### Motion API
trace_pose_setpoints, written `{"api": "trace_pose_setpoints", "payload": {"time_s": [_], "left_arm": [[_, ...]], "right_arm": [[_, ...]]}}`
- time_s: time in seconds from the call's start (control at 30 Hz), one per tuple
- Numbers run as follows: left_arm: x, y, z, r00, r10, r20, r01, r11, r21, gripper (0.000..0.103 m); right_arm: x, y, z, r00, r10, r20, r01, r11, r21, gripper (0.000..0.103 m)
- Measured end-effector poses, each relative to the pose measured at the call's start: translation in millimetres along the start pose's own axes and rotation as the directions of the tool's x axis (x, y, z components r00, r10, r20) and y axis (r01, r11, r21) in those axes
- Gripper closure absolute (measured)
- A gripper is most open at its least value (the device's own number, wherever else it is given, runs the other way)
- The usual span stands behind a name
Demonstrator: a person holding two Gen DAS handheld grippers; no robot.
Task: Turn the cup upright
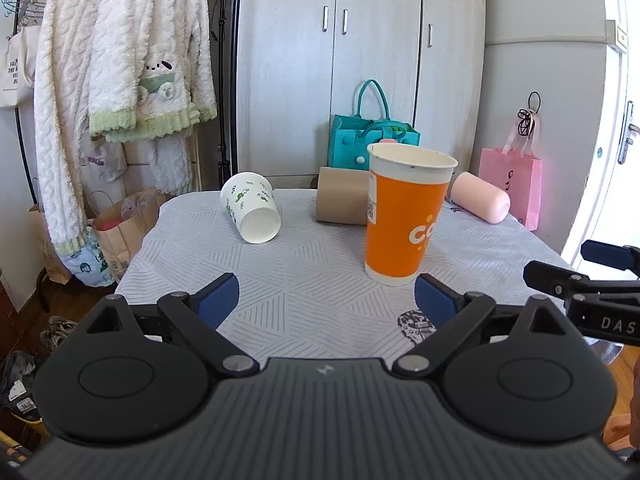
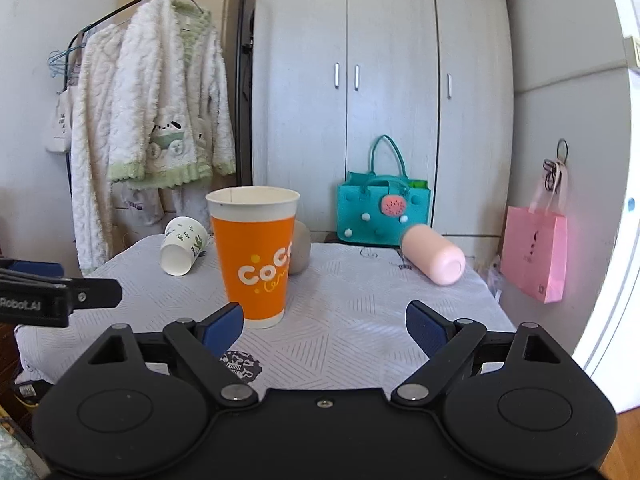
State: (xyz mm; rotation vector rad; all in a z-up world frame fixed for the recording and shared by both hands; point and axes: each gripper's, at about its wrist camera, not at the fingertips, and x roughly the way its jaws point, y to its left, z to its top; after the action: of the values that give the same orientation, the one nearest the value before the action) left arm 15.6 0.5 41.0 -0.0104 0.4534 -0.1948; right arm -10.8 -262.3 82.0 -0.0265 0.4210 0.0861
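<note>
Though sideways left-cam, "CoCo" orange cup (image 2: 256,256) right-cam only.

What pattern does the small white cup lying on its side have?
Small green plant prints on the white cup, clearest in the left wrist view.

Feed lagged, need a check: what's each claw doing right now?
Left claw: open, holding nothing.
Right claw: open, holding nothing.

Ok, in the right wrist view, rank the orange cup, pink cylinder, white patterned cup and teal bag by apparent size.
1. orange cup, nearest the camera, which inflates it
2. teal bag, though farthest back
3. pink cylinder
4. white patterned cup, close to the cylinder
</note>
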Motion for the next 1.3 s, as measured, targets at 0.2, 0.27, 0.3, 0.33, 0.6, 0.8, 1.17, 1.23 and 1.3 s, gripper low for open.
{"api": "trace_pose_setpoints", "payload": {"time_s": [0.2, 0.27, 0.3, 0.33, 0.6, 0.8, 1.17, 1.23, 1.3], "left_arm": [[-0.7, -0.4, -2.9, 1.000, -0.004, 0.000, 0.004, 1.000, -0.002, 0.006], [-1.0, -0.3, -4.0, 1.000, -0.002, 0.010, 0.002, 1.000, -0.006, 0.004], [-1.0, -0.3, -4.6, 1.000, -0.002, 0.014, 0.002, 1.000, -0.008, 0.002], [-0.9, -0.2, -5.1, 1.000, -0.001, 0.017, 0.001, 1.000, -0.011, 0.000], [4.1, -0.4, -7.6, 1.000, 0.022, 0.008, -0.022, 1.000, -0.015, 0.000], [6.4, 4.2, -8.8, 1.000, 0.026, 0.006, -0.026, 0.999, -0.041, 0.000], [10.7, 6.7, -12.5, 0.996, 0.089, -0.029, -0.091, 0.993, -0.072, 0.000], [10.2, 5.7, -13.5, 0.996, 0.090, -0.014, -0.091, 0.994, -0.054, 0.000], [10.0, 4.5, -13.6, 0.995, 0.103, -0.002, -0.103, 0.994, -0.036, 0.000]], "right_arm": [[-0.2, 0.9, -2.5, 0.999, -0.039, -0.002, 0.039, 0.999, 0.016, 0.009], [1.9, 3.3, -3.0, 0.998, -0.063, -0.007, 0.063, 0.998, 0.013, 0.000], [2.3, 4.1, -4.0, 0.997, -0.075, -0.005, 0.075, 0.997, 0.014, 0.000], [2.7, 4.3, -4.6, 0.996, -0.086, -0.005, 0.086, 0.996, 0.019, 0.000], [7.6, 6.0, -8.7, 0.993, -0.110, -0.033, 0.112, 0.993, 0.046, 0.000], [6.7, 7.4, -9.8, 0.991, -0.126, -0.038, 0.128, 0.991, 0.047, 0.000], [5.2, 6.2, -7.9, 0.984, -0.176, -0.038, 0.178, 0.982, 0.064, 0.000], [5.0, 6.4, -8.4, 0.984, -0.174, -0.037, 0.176, 0.982, 0.068, 0.000], [5.8, 6.3, -8.6, 0.984, -0.174, -0.039, 0.176, 0.982, 0.068, 0.000]]}}
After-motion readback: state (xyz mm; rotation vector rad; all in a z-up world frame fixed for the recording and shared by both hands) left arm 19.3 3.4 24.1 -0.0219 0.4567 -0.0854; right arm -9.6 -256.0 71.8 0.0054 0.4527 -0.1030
